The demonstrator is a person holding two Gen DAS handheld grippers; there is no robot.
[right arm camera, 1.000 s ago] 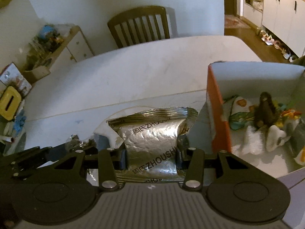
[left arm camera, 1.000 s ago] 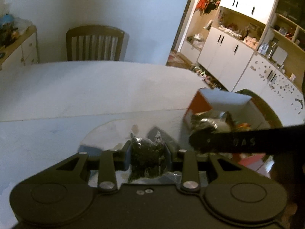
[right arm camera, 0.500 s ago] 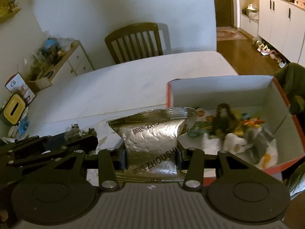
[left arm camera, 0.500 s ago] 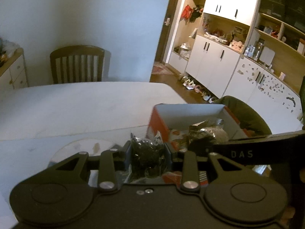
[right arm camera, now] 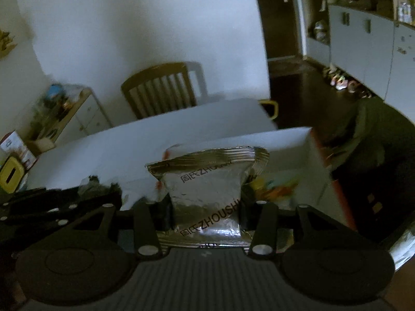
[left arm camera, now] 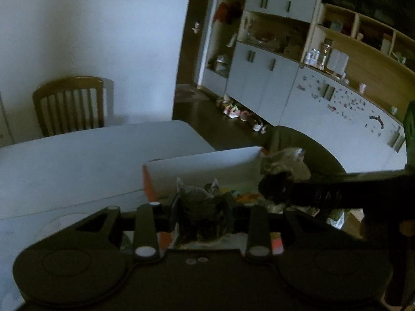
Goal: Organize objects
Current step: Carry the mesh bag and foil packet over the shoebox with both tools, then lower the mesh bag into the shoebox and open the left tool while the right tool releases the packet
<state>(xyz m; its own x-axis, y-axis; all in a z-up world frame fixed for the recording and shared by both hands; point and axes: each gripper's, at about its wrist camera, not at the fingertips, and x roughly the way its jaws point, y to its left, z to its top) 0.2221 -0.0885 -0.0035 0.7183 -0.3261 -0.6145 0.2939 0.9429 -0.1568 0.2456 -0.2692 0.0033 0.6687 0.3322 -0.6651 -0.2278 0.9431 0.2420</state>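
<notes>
Over box [right arm camera: 298,140]: "ZHOUSHI" foil packet [right arm camera: 207,197]

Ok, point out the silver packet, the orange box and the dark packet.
silver packet [right arm camera: 207,189], right wrist view, printed front face.
orange box [left arm camera: 207,165], left wrist view, white inner wall.
dark packet [left arm camera: 202,212], left wrist view, crumpled middle.

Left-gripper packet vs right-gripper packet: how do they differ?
The left packet is dark with clear, crumpled film; the right packet is shiny silver foil with printed lettering. The left packet is narrower and the right packet wider, with a flat crimped top. Both are clamped upright between jaws, near the orange-sided box.
</notes>
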